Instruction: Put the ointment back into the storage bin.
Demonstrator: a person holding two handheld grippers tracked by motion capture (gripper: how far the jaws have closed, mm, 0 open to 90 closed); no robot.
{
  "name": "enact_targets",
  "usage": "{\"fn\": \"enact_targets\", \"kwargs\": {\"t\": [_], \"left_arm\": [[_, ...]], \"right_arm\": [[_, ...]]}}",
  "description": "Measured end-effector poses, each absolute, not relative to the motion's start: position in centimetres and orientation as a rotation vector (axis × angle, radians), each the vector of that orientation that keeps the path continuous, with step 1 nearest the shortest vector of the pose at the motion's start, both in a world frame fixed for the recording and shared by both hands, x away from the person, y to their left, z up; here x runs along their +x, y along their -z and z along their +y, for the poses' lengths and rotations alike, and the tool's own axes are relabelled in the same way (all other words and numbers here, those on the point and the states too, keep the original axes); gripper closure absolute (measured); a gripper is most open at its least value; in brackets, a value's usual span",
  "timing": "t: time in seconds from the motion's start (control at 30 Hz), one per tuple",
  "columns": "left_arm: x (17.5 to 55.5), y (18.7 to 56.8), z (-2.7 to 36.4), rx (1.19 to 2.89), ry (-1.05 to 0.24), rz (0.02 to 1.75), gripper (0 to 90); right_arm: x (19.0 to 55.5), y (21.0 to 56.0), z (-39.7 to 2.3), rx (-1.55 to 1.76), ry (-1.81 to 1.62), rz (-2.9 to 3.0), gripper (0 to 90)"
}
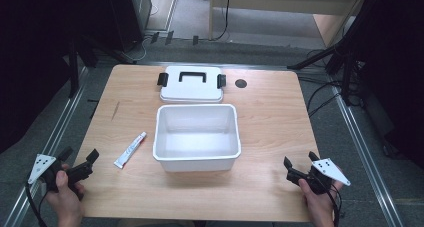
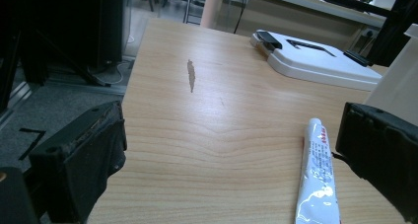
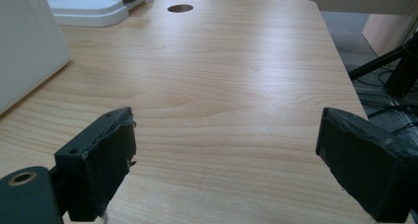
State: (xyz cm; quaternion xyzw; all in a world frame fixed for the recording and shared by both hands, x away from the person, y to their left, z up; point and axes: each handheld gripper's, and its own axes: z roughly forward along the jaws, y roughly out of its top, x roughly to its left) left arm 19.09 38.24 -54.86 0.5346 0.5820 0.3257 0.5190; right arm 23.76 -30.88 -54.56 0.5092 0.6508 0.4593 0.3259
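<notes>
A white open box [image 1: 196, 136] stands in the middle of the wooden table [image 1: 270, 117]. Its white lid [image 1: 192, 83] with a black handle and two black clasps lies flat behind it, and shows again as the lid [image 2: 315, 61] and the lid [image 3: 91, 6]. A white tube [image 1: 130, 150] with a red tip lies left of the box; the tube [image 2: 315, 177] reaches close to my left gripper's right jaw. My left gripper [image 1: 79, 159] hangs open at the table's front left corner. My right gripper [image 1: 299, 163] is open at the front right, nothing between its jaws.
A round cable hole [image 1: 241, 83] sits in the table right of the lid. A dark streak [image 2: 191, 75] marks the wood at the left. Tripod legs and cables [image 1: 330, 57] stand on the floor beyond the right edge.
</notes>
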Motion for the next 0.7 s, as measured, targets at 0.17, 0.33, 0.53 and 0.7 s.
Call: {"fn": "enact_targets", "kwargs": {"t": [0.17,0.33,0.53,0.7], "left_arm": [[19.6,54.4,38.1,1.311,-0.758,1.429,0.1],[20.1,53.3,37.5,1.391,-0.731,1.424,0.1],[20.7,51.8,36.6,1.494,-0.727,1.408,0.1],[21.8,50.8,35.7,1.634,-0.72,1.455,0.1]], "right_arm": [[23.8,54.6,-30.9,1.339,-1.207,1.706,9.1],[24.0,54.5,-30.6,1.338,-1.18,1.726,9.4],[23.9,54.6,-30.3,1.303,-1.18,1.738,9.4],[23.9,54.6,-30.4,1.31,-1.188,1.741,9.4]]}}
